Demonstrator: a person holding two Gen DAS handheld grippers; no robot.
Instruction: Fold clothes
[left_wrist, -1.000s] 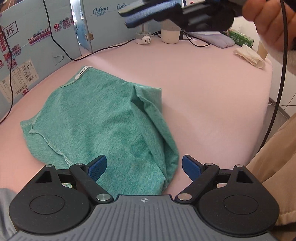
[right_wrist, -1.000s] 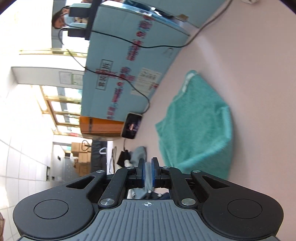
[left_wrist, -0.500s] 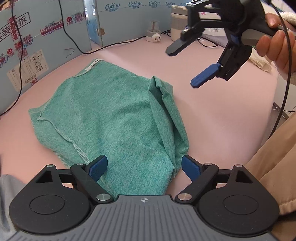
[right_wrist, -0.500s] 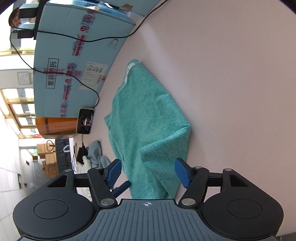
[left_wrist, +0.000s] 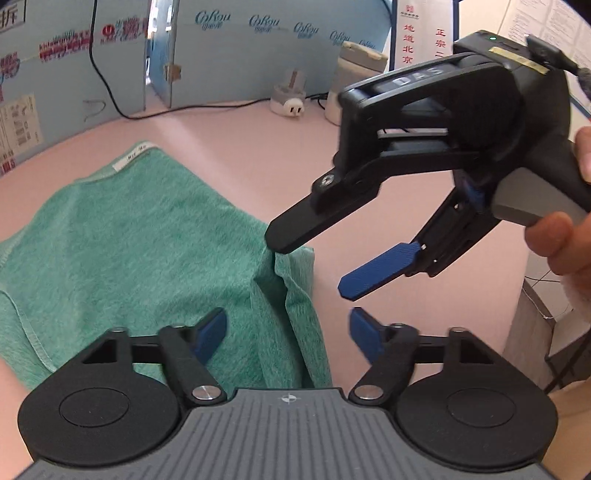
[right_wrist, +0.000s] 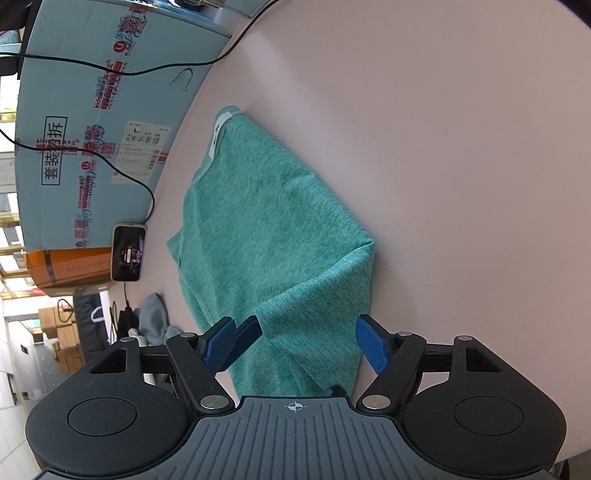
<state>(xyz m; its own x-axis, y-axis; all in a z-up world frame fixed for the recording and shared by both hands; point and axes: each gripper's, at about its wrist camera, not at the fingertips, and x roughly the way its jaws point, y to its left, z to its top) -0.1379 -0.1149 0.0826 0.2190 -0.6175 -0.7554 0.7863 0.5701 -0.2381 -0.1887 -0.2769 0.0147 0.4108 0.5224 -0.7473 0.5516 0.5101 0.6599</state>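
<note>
Gripping right-hand fold of green garment (left_wrist: 155, 251): left tool (left_wrist: 286, 334) closing, cloth between unpressed; right tool (right_wrist: 295, 345) opening, straddling fold. Seat pads fully before lifting.

Garment (left_wrist: 140, 254) flat on table (left_wrist: 236, 147); socket (left_wrist: 289, 96) and cup (left_wrist: 354, 77) behind; boxes (right_wrist: 85, 122) along the far edge.
</note>
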